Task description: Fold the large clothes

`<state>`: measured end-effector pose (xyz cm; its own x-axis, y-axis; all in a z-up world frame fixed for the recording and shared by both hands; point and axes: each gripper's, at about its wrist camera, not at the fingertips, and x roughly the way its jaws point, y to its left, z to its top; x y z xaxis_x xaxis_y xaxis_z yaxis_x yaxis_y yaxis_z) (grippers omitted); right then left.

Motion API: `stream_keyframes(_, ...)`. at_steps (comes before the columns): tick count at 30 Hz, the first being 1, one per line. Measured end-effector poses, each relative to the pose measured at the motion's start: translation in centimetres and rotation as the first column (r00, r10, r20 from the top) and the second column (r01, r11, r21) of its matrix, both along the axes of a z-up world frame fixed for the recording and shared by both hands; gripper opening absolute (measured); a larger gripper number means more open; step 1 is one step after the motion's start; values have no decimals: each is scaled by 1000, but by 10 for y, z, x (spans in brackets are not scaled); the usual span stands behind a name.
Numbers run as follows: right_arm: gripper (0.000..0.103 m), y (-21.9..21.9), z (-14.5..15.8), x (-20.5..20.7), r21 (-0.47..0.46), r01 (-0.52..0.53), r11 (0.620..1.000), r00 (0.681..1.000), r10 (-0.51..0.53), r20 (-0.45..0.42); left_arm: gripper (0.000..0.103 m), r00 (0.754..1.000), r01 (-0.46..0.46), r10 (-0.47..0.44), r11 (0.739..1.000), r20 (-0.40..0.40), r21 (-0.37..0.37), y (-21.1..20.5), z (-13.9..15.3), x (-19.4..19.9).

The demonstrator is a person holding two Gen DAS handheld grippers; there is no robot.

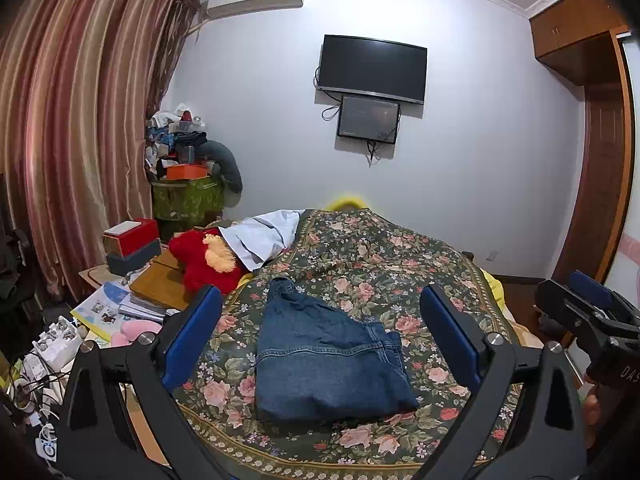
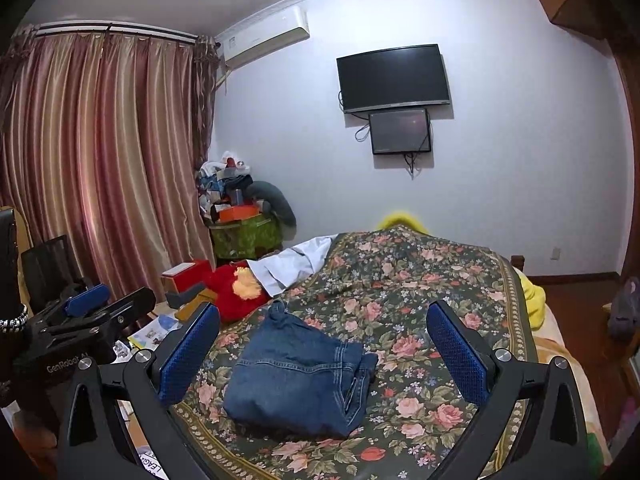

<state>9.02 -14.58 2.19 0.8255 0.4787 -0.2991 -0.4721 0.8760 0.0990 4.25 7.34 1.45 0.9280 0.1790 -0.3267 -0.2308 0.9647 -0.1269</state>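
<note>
Hovering above the bed with both tools lifted clear: left gripper spread wide and empty, right gripper likewise spread and empty. Lying straight ahead and just below the fingertips, between the blue pads, folded jeans in a compact bundle on the floral bedspread, waistband end pointing away. Looks like the folding step finished, or nearly so. Next move probably calls for either a final tidy of the loose far end or reaching past toward the white garment ahead and to the left.
</note>
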Motion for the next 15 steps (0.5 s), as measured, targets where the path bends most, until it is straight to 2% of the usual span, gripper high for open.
stream_keyframes(15, 103, -3, 2, 1, 4, 6, 1000, 1000, -6, 12, 100, 1000, 25, -25, 1000, 0, 7, -2, -1, 2)
